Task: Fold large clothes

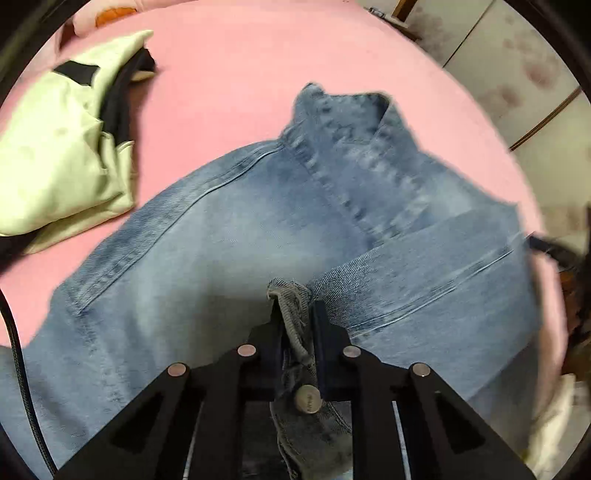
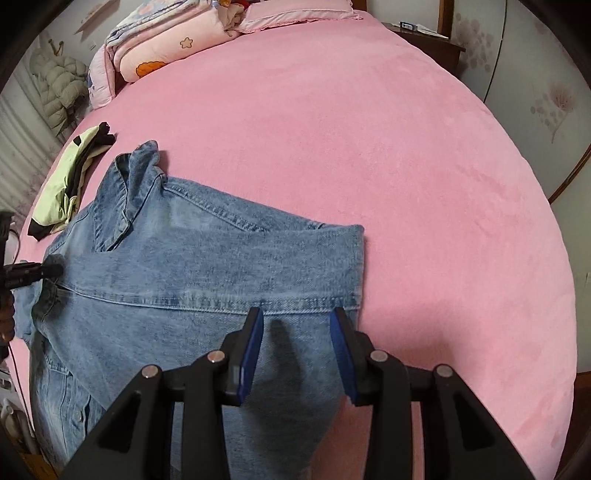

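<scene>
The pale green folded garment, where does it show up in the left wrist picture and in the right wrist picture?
Left wrist view: the pale green garment fills the upper left, lying on the pink bedspread left of the denim jacket.
Right wrist view: it sits small at the far left edge, just beyond the jacket's collar.
Shared landmark: the denim jacket's collar, next to the garment in both views.

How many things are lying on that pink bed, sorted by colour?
Blue: 1, the blue denim jacket
Pale green and black: 1, the folded pale green and black garment
Pink, patterned: 1, the folded pink flowered quilt
Plain pink: 1, the pink pillow
Total: 4
</scene>
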Available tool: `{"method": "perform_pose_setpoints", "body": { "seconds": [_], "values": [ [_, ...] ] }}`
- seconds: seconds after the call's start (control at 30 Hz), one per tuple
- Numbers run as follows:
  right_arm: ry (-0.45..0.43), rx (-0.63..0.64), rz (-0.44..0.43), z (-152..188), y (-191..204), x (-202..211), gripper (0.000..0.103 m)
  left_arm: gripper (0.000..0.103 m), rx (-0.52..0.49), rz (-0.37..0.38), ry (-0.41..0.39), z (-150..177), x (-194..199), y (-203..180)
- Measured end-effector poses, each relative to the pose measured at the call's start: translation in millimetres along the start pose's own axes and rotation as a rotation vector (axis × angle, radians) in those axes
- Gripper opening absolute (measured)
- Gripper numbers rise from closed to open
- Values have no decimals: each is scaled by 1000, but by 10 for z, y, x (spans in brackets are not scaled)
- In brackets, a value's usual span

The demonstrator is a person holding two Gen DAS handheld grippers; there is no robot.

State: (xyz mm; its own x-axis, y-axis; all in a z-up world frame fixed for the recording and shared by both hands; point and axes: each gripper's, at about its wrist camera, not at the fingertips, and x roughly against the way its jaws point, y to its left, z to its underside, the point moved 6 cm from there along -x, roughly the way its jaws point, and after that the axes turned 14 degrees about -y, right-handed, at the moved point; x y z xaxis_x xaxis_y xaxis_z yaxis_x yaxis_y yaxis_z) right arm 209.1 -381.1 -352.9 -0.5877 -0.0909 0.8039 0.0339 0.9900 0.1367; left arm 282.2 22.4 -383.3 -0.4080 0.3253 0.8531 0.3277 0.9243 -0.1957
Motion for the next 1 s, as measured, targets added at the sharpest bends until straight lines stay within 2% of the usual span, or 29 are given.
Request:
{"method": "perform_pose_setpoints", "body": {
  "seconds": [0.13,0.3,0.33,0.4,0.43,0.47,0.5,0.63,0.7,0.73,0.77,0.87,0.93,1.0],
  "values": [
    [-3,-31,6,-122,-20,-127,38,12,59,-4,-20,34,-28,72],
    [-36,-21,154,-282,-195,-289,38,12,54,-29,-47,-5,-70,18],
    [-16,-38,166,-281,-243,-347,38,12,53,-32,-45,-7,-81,9],
    [45,-83,126,-231,-287,-481,37,12,65,-34,-43,-18,-82,9],
    [75,-91,117,-196,-297,-542,28,12,69,-38,-44,-36,-141,-82],
    [58,-80,122,-211,-299,-537,16,12,61,-46,-51,-33,-137,-82],
    [39,-40,157,-233,-313,-526,11,12,42,-58,-53,-6,-159,-88],
    [70,-27,168,-154,-423,-645,12,16,29,-90,-37,73,-307,-120],
    [53,-22,184,-201,-416,-568,18,20,41,-111,-43,29,-238,-152],
    [40,-27,192,-232,-399,-493,20,28,42,-134,-49,-1,-165,-172],
    [27,-31,190,-259,-362,-402,20,33,38,-154,-62,-28,-89,-193],
    [-8,-12,123,-281,-83,-74,22,35,10,-216,-157,-145,263,-364],
    [-25,16,65,-214,259,109,25,36,35,-208,-225,-163,461,-554],
    [-31,26,-23,-80,645,228,25,36,97,-203,-234,-91,491,-670]
  ]
}}
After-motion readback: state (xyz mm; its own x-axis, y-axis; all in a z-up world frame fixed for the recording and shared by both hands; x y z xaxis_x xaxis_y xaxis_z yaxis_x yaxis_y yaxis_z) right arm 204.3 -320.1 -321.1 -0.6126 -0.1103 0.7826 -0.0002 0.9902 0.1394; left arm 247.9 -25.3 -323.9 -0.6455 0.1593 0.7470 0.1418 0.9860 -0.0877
